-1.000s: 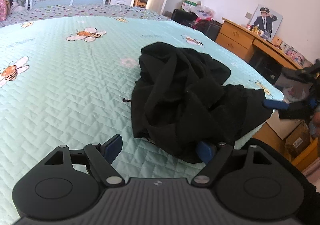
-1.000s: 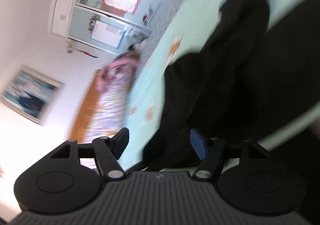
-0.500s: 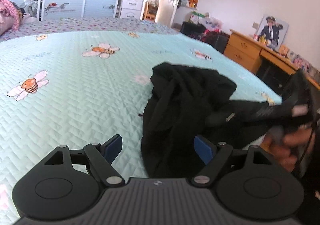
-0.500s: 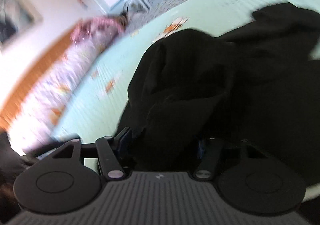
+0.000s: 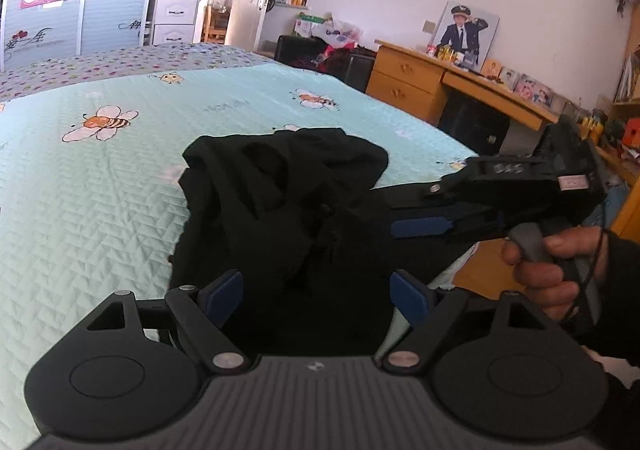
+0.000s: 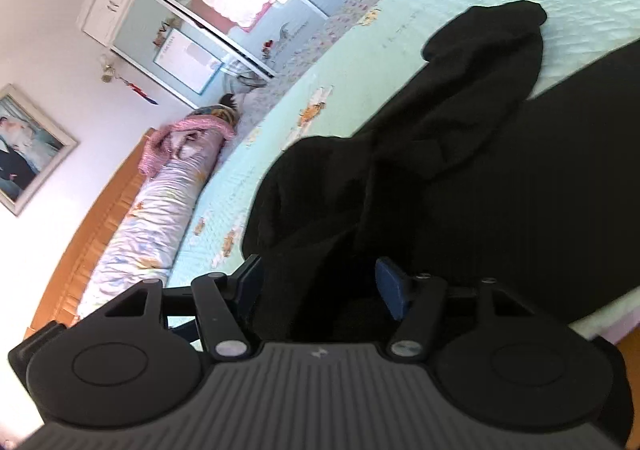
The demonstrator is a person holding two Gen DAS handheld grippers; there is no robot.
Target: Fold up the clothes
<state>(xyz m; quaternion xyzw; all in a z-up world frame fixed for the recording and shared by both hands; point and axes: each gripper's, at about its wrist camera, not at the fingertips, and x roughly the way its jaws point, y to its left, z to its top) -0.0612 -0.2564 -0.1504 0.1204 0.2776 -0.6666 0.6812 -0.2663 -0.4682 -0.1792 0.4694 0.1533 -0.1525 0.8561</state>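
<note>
A black garment (image 5: 280, 202) is seen crumpled in a loose heap on the mint bee-print bedspread (image 5: 100, 186), near the bed's edge at about four o'clock of the left wrist view. The left gripper (image 5: 316, 290) is held low over the heap's near edge, its jaws set wide with dark cloth lying between them, not pinched. The right gripper (image 5: 420, 228) is reached in from three o'clock, rolled onto its side, its handle wrapped by a hand (image 5: 548, 270) in a dark sleeve (image 5: 616, 290). In the right wrist view its jaws (image 6: 320, 286) are spread with cloth between them; whether the cloth is gripped cannot be told.
</note>
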